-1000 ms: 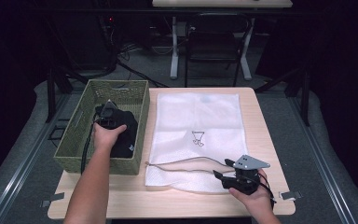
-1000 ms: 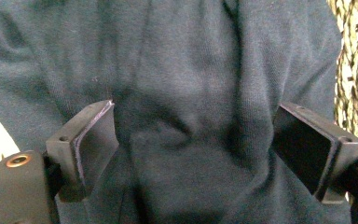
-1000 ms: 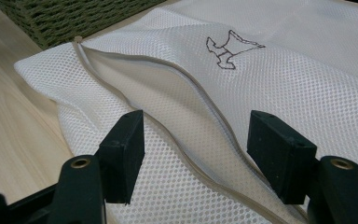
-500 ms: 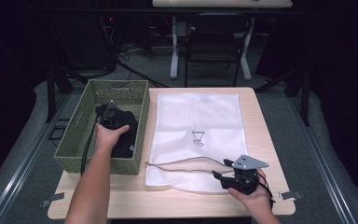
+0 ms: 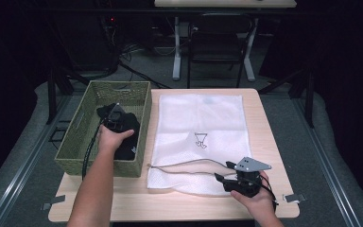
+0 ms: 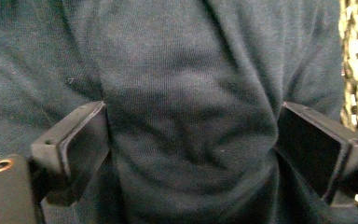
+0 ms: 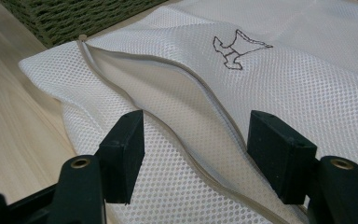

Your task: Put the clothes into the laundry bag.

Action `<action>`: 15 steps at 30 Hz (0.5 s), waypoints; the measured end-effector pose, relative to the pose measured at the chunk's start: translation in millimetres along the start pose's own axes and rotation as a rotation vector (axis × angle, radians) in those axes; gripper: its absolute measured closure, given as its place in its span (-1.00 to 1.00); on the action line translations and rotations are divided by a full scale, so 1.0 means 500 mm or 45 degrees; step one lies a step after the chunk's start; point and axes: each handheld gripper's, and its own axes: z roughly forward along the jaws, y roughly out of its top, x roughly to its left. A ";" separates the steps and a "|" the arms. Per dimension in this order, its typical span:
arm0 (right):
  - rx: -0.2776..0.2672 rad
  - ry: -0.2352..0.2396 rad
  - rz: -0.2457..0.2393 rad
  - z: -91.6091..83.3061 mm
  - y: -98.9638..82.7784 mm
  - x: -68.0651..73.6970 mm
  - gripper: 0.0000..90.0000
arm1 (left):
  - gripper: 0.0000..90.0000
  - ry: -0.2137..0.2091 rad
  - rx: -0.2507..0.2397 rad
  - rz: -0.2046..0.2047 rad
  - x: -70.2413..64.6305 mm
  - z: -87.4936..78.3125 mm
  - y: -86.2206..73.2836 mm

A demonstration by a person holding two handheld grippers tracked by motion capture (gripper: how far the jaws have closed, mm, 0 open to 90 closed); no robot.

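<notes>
Left gripper, inside the green woven basket: jaws have just been opening and now stand wide, a fold of the dark knitted garment between them. Left hand: shifted slightly within that basket.

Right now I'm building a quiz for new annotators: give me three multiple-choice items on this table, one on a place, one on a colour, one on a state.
1. Where does the dark garment lie?
A. on the mesh bag
B. in the woven basket
C. on the floor

2. What colour is the mesh bag?
A. white
B. red
C. black

3. How is the bag's zipper?
A. fully closed
B. torn off
C. undone, mouth gaping

Answers:
1. B: the high view shows the garment inside the green basket, under the left gripper.
2. A: both the high view and the right gripper view show white mesh.
3. C: in the right gripper view the two zipper edges stand apart ahead of the right gripper.
</notes>
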 end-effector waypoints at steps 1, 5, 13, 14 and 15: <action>0.000 0.000 0.001 0.000 0.000 0.000 -0.19 | -0.88 0.007 0.002 -0.008 -0.001 0.002 0.000; 0.001 0.001 -0.001 0.000 0.000 -0.001 -0.19 | -0.95 0.007 0.002 -0.005 0.001 0.006 -0.001; 0.001 0.001 -0.002 0.000 0.000 -0.001 -0.19 | -1.00 0.013 -0.008 0.003 0.000 0.010 -0.003; 0.002 0.001 -0.003 0.000 0.000 -0.001 -0.19 | -1.00 0.014 -0.010 0.003 0.000 0.010 -0.003; 0.004 0.002 -0.001 0.000 -0.001 0.000 -0.19 | -1.00 0.015 -0.011 -0.003 -0.001 0.011 -0.003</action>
